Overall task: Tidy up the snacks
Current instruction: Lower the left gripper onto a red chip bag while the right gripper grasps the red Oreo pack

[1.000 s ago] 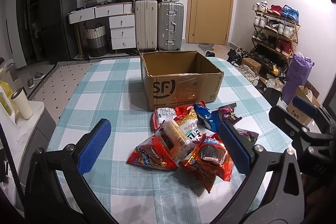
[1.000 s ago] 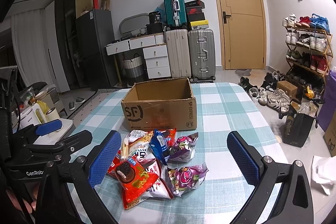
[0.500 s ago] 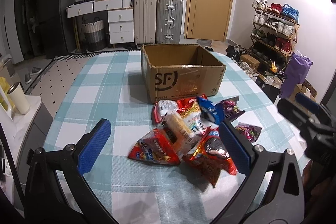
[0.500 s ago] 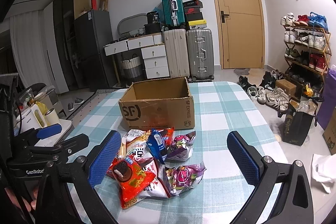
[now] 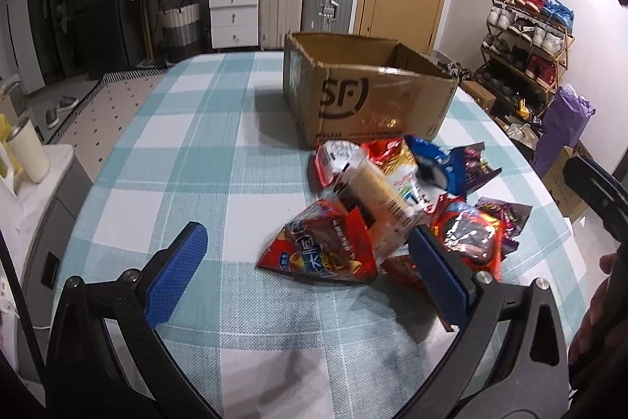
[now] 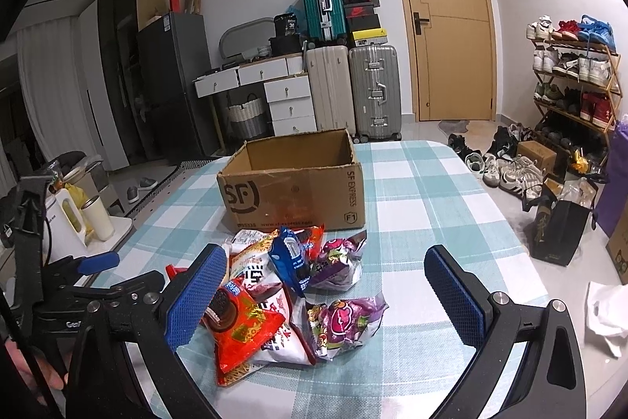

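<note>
My left claw [image 5: 310, 269] is spread wide, nothing held, low over the teal-and-white checked worktop [image 5: 188, 160]. Its right pad sits just by the red crinkly chip bag [image 5: 325, 250] at the near edge of the heap of foil snack packets [image 5: 396, 195]. Right claw [image 6: 325, 295] is also apart, empty, above the pile's purple candy bags [image 6: 345, 317]. Open brown cardboard SF box [image 6: 294, 187] stands behind the heap, nearly touching it. Bare cloth w/ free room left of the pile and right of the box; worktop edge curves off at far right.
</note>
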The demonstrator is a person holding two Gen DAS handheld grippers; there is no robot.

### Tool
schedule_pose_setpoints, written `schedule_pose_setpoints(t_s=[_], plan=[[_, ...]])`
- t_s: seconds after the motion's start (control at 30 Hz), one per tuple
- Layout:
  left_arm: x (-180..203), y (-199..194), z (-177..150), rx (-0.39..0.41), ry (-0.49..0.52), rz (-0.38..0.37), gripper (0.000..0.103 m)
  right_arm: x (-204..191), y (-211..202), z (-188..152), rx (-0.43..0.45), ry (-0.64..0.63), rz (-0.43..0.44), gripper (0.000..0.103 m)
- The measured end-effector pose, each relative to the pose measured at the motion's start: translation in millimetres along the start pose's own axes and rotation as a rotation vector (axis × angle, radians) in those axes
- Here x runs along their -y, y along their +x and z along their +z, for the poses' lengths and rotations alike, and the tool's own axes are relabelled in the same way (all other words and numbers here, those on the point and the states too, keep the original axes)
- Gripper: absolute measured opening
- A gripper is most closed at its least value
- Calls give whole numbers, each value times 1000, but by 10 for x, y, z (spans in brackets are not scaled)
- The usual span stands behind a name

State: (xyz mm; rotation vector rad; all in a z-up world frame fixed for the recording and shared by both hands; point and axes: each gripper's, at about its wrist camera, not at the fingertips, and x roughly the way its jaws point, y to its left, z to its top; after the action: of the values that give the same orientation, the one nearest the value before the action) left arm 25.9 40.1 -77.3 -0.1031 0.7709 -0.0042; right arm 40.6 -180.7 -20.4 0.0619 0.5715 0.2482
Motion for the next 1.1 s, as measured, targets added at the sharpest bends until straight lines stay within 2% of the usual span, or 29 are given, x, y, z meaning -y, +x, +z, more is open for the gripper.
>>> schedule_pose_setpoints(t_s=[0.2, 0.47, 0.57, 0.63, 0.67, 0.73, 0.87, 1.1], plan=[[-51, 282, -3, -27, -2, 23, 102, 30, 142, -60, -23, 8, 4, 103], [-75, 621, -2, -82, -10, -9, 102, 105, 326, -120, -47, 20, 1, 103], [-83, 730, -13, -102, -8, -47, 93, 120, 389, -146, -57, 23, 0, 103], [-102, 816, -22, -117, -10, -80, 80, 132, 434, -164, -66, 27, 3, 103], [-117, 855, -24, -125, -11, -97, 67, 137, 444, -170, -69, 27, 5, 103], [-147, 911, -28, -122, -9, -125, 53, 130, 459, -193, -77, 24, 16, 103], [-294, 1012, 29, -109, -49, -207, 46, 111, 478, -235, -90, 14, 32, 103], [-352, 1035, 33, -111, -57, -228, 44, 52, 429, -260, -98, 9, 37, 103]])
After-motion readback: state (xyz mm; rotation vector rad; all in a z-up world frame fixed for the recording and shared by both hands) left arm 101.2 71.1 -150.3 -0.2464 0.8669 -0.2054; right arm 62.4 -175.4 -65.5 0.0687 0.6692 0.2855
